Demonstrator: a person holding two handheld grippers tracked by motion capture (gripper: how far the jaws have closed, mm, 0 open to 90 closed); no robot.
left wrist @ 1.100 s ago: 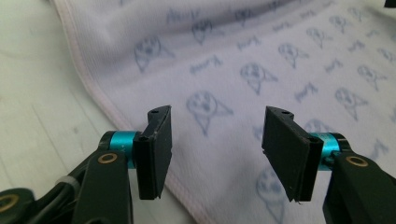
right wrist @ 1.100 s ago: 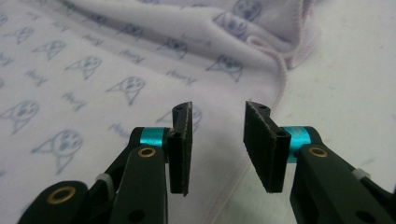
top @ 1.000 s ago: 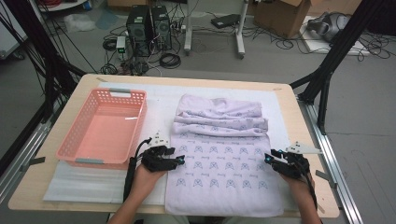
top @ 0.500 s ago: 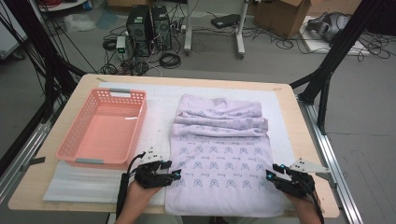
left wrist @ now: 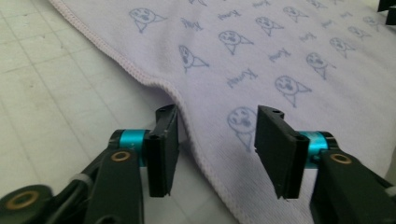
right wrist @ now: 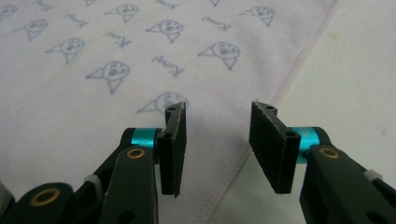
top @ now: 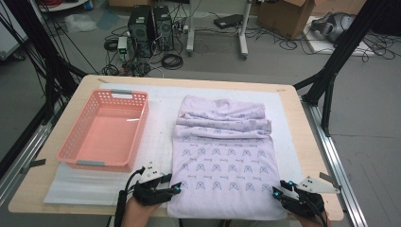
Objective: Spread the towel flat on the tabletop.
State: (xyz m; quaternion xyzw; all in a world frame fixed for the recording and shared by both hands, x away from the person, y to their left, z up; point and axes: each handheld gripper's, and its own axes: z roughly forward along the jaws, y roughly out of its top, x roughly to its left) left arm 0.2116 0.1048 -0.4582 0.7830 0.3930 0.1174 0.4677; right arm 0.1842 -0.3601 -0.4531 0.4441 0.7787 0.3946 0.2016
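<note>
**High view: both grippers at the cloth's near corners**

Left gripper (left wrist: 217,154) straddles the lilac cloth (top: 224,161) hem, jaws just closing, apparently not yet pinching. Right gripper (right wrist: 217,149) (jaws parted) straddles the opposite hem. Cloth lies flat beside the pink basket (top: 75,142).

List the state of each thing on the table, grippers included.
Towel: spread flat, far end folded into bunched layers.
Basket: upright, nothing inside, left of the towel.
Left gripper: open, just been closing, fingers straddling the towel's left hem, which has humped up there.
Right gripper: open, has just been opening a little, fingers straddling the towel's right hem.
Mat: flat under the towel and basket.
</note>
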